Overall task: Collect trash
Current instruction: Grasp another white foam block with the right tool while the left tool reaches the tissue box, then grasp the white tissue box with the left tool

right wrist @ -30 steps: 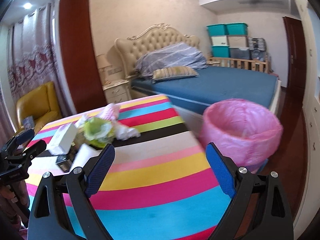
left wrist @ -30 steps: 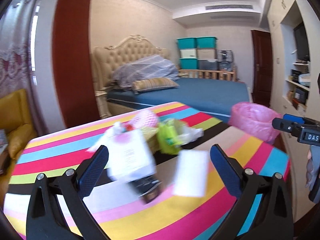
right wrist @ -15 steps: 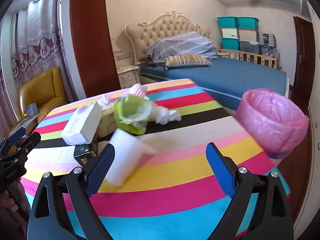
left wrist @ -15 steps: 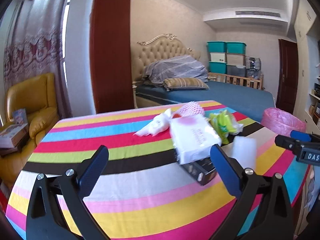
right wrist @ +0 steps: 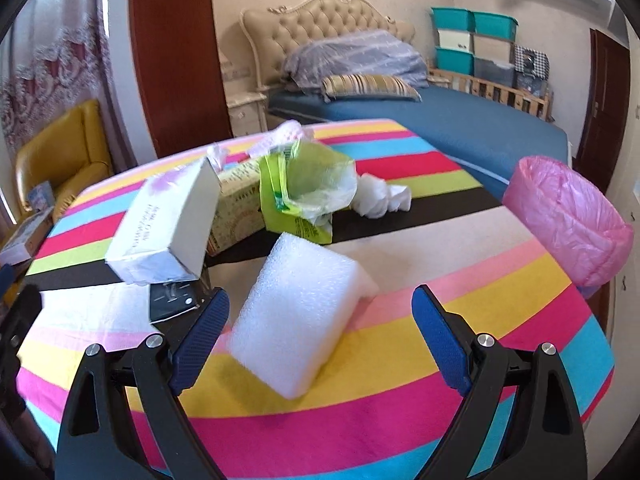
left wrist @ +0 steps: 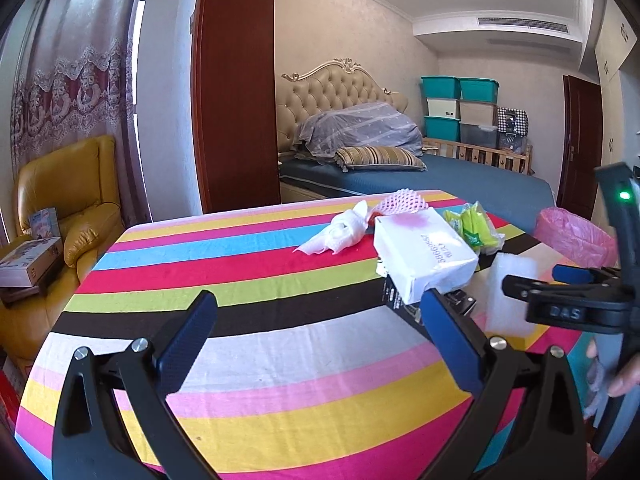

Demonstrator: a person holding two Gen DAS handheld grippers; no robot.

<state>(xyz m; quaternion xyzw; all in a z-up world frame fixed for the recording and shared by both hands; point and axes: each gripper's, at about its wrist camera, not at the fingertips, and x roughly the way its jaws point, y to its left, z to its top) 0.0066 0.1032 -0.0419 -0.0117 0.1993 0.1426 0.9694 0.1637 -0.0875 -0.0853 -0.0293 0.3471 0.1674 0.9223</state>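
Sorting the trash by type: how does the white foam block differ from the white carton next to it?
The white foam block has a bubbly, unprinted surface; the white carton is smooth card with printed text and a pink patch. The foam block lies nearest, in front of the open right gripper; the carton sits further back, tilted, propped on a dark flat item. Both are white, box-shaped and on the striped tablecloth.

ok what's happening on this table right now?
A person is clearing trash off a striped table with tongs in each hand. The right tongs are open around a white foam block, not gripping it. The left tongs are open and empty, near a white box. Wrappers, tissue and other boxes lie untouched. The pink-lined bin stands past the table's right edge.
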